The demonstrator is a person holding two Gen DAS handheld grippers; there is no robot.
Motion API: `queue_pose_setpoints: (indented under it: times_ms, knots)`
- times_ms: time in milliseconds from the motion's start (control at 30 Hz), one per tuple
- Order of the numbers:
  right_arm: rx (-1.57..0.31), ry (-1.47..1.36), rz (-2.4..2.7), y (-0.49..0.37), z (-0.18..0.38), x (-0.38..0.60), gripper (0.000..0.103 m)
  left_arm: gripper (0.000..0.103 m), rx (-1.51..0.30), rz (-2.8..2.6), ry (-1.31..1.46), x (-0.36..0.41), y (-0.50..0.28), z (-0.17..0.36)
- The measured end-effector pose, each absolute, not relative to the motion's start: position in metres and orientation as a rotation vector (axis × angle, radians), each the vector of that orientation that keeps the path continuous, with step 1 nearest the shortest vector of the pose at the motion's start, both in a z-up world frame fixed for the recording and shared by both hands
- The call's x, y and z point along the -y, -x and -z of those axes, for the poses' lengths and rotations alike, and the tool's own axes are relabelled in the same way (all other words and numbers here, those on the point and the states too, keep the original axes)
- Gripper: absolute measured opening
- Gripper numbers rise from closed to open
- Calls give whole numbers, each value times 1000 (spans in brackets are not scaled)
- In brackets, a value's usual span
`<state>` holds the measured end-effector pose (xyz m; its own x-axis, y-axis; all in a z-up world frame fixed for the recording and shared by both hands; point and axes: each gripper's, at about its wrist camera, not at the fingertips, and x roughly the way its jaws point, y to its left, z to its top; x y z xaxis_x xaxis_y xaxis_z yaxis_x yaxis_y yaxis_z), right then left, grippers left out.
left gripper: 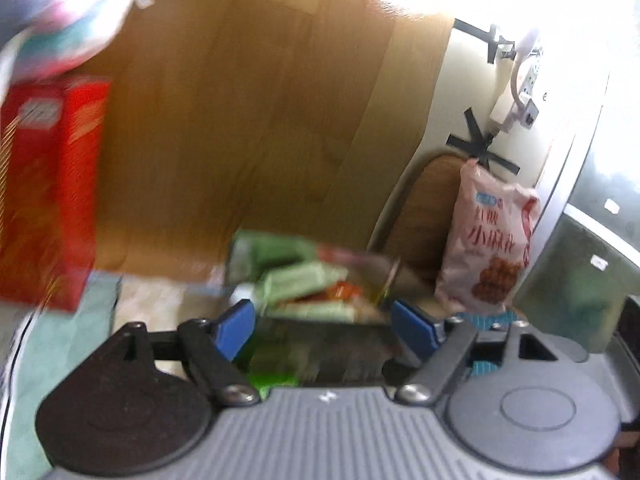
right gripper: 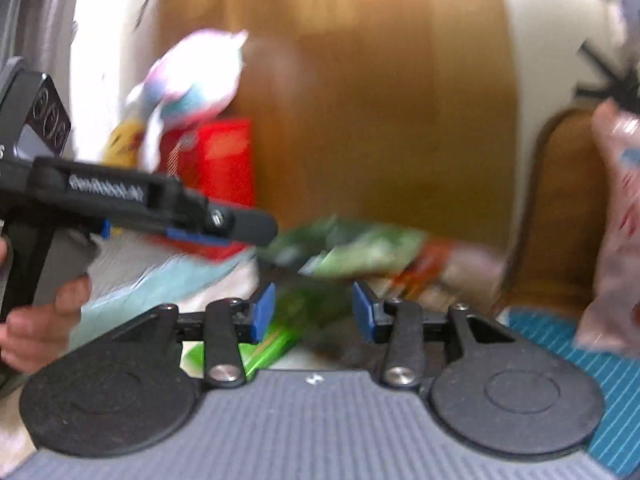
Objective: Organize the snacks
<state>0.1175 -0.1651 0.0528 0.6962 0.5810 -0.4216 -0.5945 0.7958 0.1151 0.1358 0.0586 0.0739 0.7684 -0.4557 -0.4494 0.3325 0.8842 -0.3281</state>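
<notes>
Blue-padded fingers of the left gripper [left gripper: 324,326] stood apart, nothing clamped between them; the right gripper [right gripper: 314,316] likewise spread, holding nothing. Both pictures were motion-blurred.

Directly ahead of both grippers lay the pile of green snack packets [left gripper: 300,280], low on the table, just beyond the fingertips. Packets' long axes ran roughly crosswise to the fingers, tilted slightly. A bright green packet [right gripper: 272,344] lay under and between the right fingers, angled diagonally; the right gripper looked nearer to it.

Farther out: red box [left gripper: 52,200] upright at left, pink bag [left gripper: 488,240] leaning against a chair back [left gripper: 428,216] at right. In the right view, the left gripper [right gripper: 224,228] reached in from the left, level with the pile's near edge.
</notes>
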Motion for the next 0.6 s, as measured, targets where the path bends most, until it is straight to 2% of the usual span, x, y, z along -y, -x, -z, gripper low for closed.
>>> queue_pose_setpoints:
  times_ms: [33,133,233,433,500,600]
  knots:
    - [-498,30,-668,-117,-47,161,49,78,-562,425,244,-64,-130,-68]
    - [-595,71,-723,-118,-32,142,61,78,-624,386,238,-76,-118,-50]
    - [-608,186,-734,-114,-22,116,73,78,-657,340,265,-92,-117,-40]
    - [-642,250,-746,-132,-15,95,76,77,-749,371,396,-106,-145,-29]
    - [-664,211,-765,-141,-13,95,73,77,-761,390,380,-98,-154,-26]
    - [-668,180,-779,-143,-12,96,61,63,-830,435,406,-87,-163,-10]
